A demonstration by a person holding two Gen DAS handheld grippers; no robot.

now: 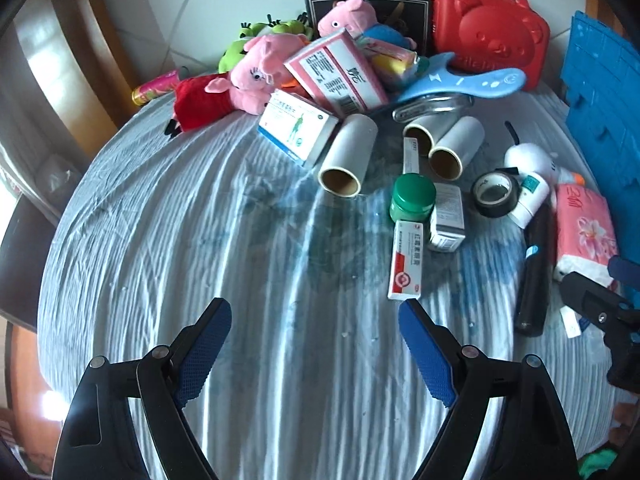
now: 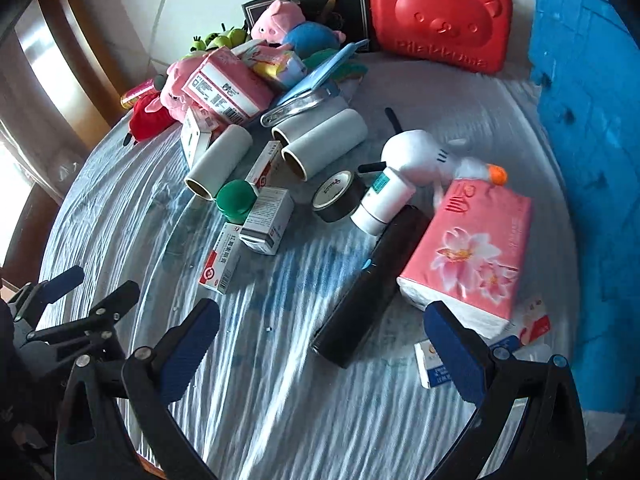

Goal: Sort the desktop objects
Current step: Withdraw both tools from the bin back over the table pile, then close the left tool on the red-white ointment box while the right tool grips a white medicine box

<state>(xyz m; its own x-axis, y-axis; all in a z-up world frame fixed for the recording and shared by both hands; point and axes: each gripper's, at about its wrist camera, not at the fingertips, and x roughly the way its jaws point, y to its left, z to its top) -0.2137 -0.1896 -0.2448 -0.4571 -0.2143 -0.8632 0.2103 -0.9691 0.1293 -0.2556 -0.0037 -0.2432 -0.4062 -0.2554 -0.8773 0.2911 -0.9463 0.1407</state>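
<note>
Rumpled blue-grey cloth (image 1: 200, 240) covers the round table, its far half a jumble — plush pigs (image 1: 240, 80), boxes, paper rolls (image 1: 346, 156), a black tube (image 2: 368, 280), a tissue pack (image 2: 472, 252). Left gripper (image 1: 316, 312) and right gripper (image 2: 320, 316) both hover spread and empty; whichever item goes next, approach one that lies clear of its neighbours.

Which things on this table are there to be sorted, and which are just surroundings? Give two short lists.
To sort: pig toys, white rolls, green jar, medicine boxes, black tape, tissue pack, black bottle.

Surroundings: table cloth, blue crate, tiled floor. The red bear case could be either.
</note>
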